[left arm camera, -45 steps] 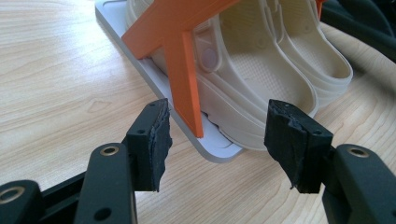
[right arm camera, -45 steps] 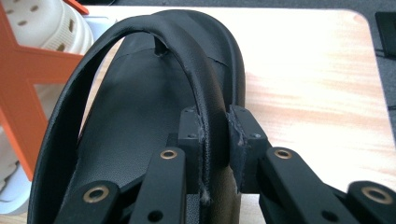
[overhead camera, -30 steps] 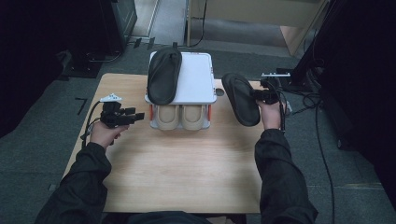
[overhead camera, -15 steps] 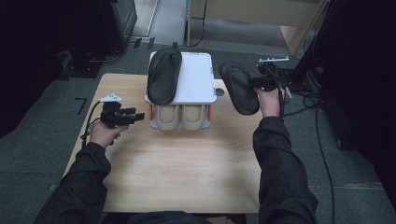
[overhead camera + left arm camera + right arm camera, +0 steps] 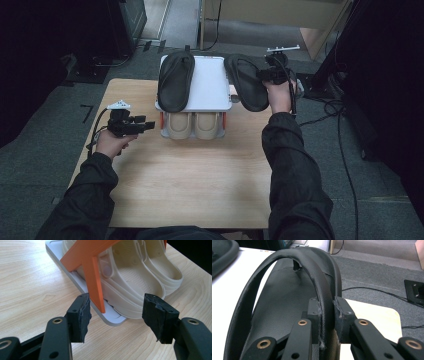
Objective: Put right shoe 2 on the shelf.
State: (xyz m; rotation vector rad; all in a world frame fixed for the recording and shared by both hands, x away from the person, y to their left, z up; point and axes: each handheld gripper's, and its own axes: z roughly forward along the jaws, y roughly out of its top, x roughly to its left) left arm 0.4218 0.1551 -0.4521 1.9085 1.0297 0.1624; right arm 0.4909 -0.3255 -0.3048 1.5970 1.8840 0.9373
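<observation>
Partly rack-hidden beige clogs (image 5: 192, 125)

Two-tier rack (image 5: 212, 87) stood mid-table (image 5: 190, 185), toward far edge. One sandal (image 5: 175, 80) lay on its top shelf, left side; clog pair (image 5: 194, 125) beneath; second sandal (image 5: 246, 82) just right of rack.

Both sleeves (image 5: 292, 170) dark, long, creased. Left tongs (image 5: 131, 125) black w/ grey three-cornered plate on top, black cable trailing. Right tongs (image 5: 274, 74) black, same plate, cable too. Close up: black jaws, ragged pads (image 5: 80, 315), brass-ringed screw holes.
</observation>
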